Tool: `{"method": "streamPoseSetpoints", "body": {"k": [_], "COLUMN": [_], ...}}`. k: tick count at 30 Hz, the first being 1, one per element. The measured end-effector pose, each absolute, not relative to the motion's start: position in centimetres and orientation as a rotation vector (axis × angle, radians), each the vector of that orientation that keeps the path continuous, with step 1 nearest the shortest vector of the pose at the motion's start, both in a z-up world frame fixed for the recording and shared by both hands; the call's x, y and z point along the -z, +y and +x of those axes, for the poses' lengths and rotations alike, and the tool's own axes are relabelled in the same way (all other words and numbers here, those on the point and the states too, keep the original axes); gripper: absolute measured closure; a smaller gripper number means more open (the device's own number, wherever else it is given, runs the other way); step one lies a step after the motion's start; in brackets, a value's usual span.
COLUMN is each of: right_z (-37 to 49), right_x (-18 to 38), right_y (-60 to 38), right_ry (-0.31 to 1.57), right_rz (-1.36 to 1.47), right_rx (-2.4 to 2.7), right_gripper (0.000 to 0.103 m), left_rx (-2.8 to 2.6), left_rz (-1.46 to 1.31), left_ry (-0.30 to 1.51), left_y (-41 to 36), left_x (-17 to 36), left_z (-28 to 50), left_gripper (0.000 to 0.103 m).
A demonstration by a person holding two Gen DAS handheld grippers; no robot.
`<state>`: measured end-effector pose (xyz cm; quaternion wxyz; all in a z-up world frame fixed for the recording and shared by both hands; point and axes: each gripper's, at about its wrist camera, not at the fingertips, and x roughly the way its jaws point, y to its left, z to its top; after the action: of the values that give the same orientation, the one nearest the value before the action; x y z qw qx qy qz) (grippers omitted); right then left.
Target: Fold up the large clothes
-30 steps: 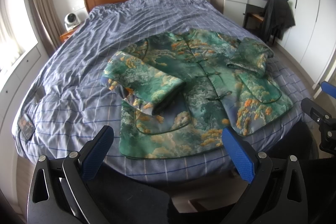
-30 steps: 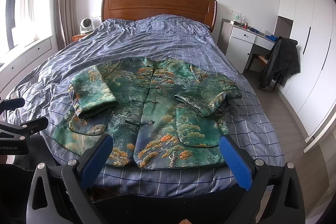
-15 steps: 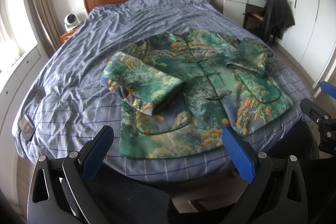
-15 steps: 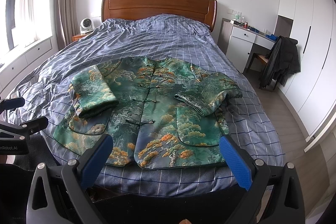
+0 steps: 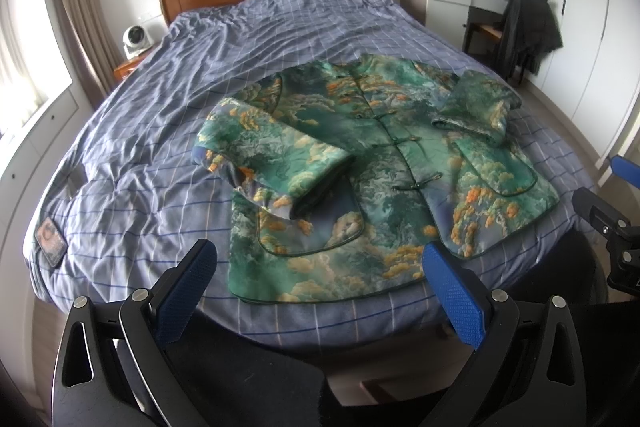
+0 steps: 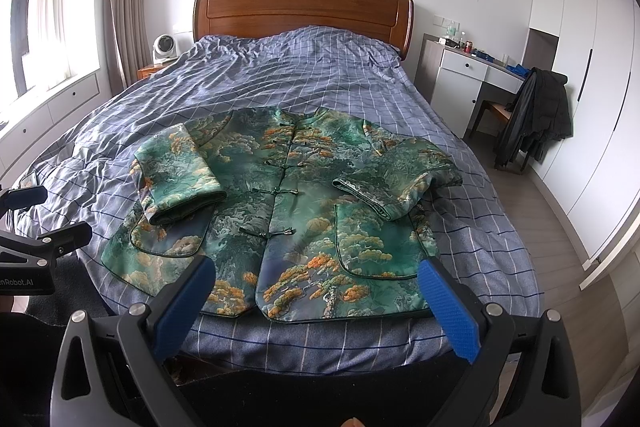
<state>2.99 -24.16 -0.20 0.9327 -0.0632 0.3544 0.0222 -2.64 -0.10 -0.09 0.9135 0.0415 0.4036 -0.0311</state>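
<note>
A green jacket [image 5: 384, 183] with an orange and white cloud pattern lies face up on the bed, buttoned, hem toward me. It also shows in the right wrist view [image 6: 288, 211]. Both sleeves are folded in over the front: the left sleeve [image 5: 276, 159] and the right sleeve [image 6: 396, 183]. My left gripper [image 5: 320, 267] is open and empty, held off the foot of the bed before the hem. My right gripper [image 6: 316, 283] is open and empty, also short of the hem.
The bed [image 6: 280, 75] has a blue checked cover and a wooden headboard [image 6: 300, 7]. A white desk [image 6: 472, 75] and a chair with a dark coat [image 6: 536, 115] stand to the right. A small fan [image 6: 164, 47] sits on the left nightstand. A small dark object [image 5: 50, 235] lies near the bed's left edge.
</note>
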Motion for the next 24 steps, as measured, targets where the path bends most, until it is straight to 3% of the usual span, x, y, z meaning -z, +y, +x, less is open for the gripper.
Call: {"method": "streamPoseSetpoints", "body": {"k": [24], "right_z": [3.09], "right_x": [0.21], "right_y": [-24.2], "right_ry": [0.724], "right_rz": [-0.128], "right_rx": [-0.045], "right_gripper": [0.0], "left_rx": [0.066], "left_rz": [0.088], "left_ry": [0.829], "left_y": [-0.1], "left_x": [0.14], "left_z": [-2.92], "left_gripper": [0.001]}}
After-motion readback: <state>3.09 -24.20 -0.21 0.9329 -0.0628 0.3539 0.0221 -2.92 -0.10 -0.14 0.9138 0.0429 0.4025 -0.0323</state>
